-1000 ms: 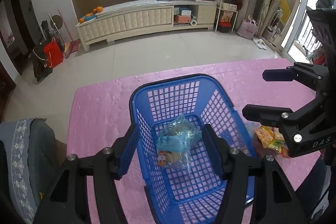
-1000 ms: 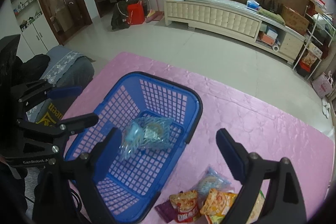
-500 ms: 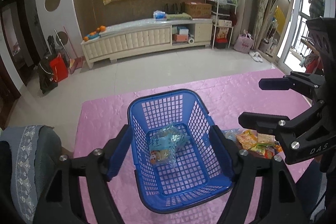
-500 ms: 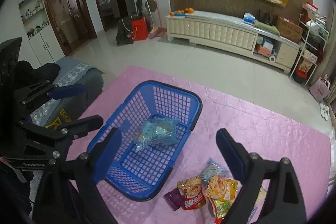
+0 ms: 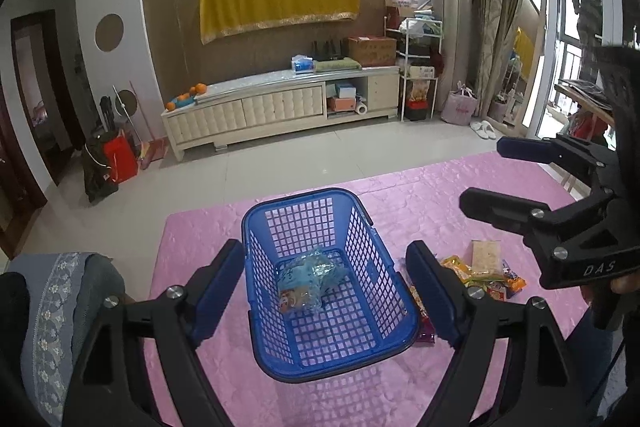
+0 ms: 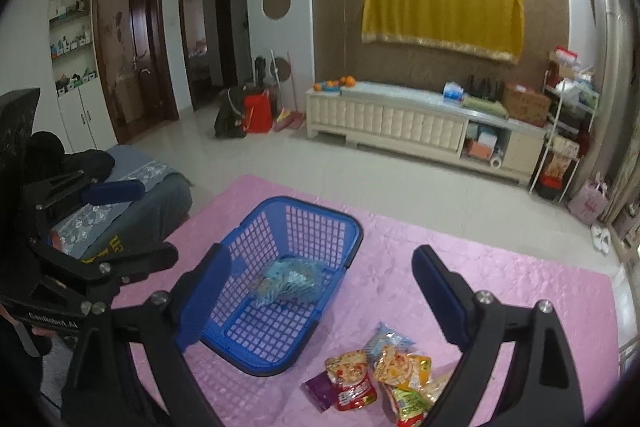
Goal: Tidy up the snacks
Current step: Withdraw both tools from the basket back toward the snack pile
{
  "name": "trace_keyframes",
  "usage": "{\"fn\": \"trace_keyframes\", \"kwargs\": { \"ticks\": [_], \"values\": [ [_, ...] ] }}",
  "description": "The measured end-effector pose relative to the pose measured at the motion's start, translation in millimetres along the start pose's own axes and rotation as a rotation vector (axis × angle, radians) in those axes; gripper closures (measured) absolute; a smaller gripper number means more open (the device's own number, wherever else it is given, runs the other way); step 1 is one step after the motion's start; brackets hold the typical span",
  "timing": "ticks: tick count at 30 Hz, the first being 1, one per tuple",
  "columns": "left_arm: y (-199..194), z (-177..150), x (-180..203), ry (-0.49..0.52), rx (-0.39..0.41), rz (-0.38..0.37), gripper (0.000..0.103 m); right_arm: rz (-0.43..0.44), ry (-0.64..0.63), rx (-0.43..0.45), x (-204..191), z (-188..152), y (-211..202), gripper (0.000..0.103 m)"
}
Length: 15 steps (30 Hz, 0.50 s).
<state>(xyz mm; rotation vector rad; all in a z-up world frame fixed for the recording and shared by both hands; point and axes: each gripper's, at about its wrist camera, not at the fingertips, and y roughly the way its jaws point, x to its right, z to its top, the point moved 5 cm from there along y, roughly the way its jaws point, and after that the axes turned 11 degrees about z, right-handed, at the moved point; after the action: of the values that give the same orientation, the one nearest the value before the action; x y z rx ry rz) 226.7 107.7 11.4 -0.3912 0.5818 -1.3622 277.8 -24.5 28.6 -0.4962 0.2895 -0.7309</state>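
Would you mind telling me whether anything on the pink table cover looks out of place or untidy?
Only the loose snack packets stand out: they lie in an overlapping heap on the pink cover beside the blue basket, not in it. One pale blue packet is inside. The basket stands upright; nothing looks spilled or damaged.
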Motion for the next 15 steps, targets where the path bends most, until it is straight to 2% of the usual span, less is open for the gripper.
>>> {"fn": "trace_keyframes", "kwargs": {
  "ticks": [3, 5, 7, 10, 12, 15],
  "values": [
    [-4, -3, -1, 0.0, 0.022, 0.01, 0.022, -0.02, -0.041, 0.099, -5, -5, -14, 0.009],
    [-5, -6, 1, 0.008, 0.029, 0.018, 0.022, -0.027, -0.033, 0.059, -5, -10, -14, 0.009],
    [-5, -8, 5, 0.014, 0.027, 0.004, 0.021, 0.012, 0.017, 0.028, -3, -15, -15, 0.009],
    [-9, -12, 14, 0.021, 0.023, -0.018, 0.011, 0.052, 0.066, -0.061, -1, -27, -11, 0.009],
    [-10, -13, 20, 0.024, 0.024, -0.027, 0.0, 0.052, 0.061, -0.074, 0, -34, -15, 0.009],
    [-10, -13, 31, 0.023, 0.018, -0.059, 0.0, 0.023, 0.063, -0.086, 5, -44, -24, 0.002]
  ]
}}
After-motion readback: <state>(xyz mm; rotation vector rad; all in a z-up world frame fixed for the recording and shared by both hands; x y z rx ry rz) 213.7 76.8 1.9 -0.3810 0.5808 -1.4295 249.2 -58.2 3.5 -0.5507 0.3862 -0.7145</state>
